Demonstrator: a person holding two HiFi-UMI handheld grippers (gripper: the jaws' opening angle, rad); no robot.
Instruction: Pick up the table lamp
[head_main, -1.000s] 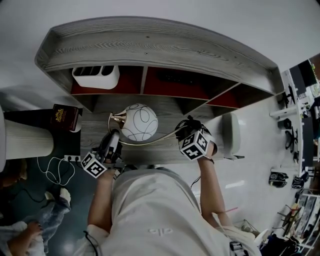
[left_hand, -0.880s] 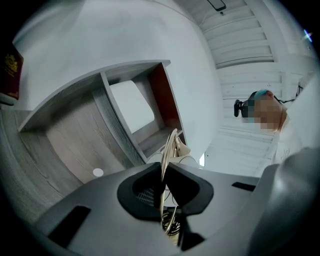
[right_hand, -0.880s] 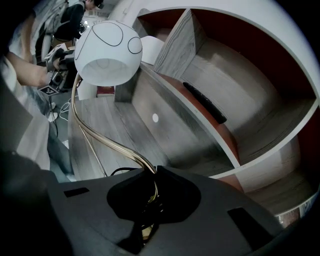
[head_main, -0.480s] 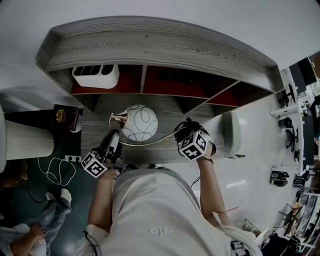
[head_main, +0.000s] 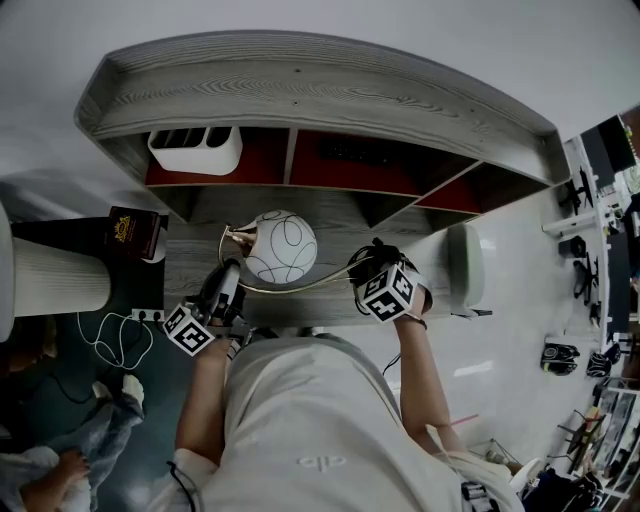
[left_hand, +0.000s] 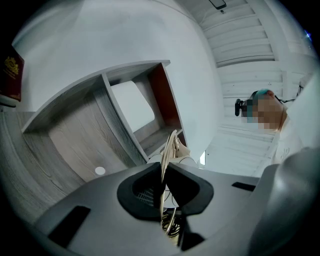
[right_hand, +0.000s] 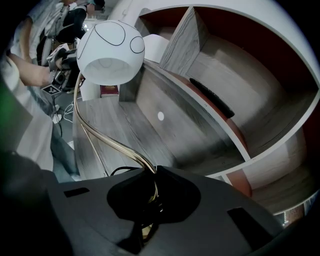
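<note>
Shelving (head_main: 300, 90) dominates overhead; gripper views show lamp (right_hand: 111, 50) clamped.

— Does your lamp (head_main: 281, 245) show whole?
— No. Its rod vanishes inside your left gripper (head_main: 228, 268) and right gripper (head_main: 362, 265). Your chest (head_main: 300, 420) hides the front edge of the desk (head_main: 330, 225). The dark thing (head_main: 350, 153) on the shelf (head_main: 300, 95) is too dim to name.

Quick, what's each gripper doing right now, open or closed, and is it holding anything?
Left gripper: closed on the gold lamp frame.
Right gripper: closed on the gold lamp frame too.
</note>
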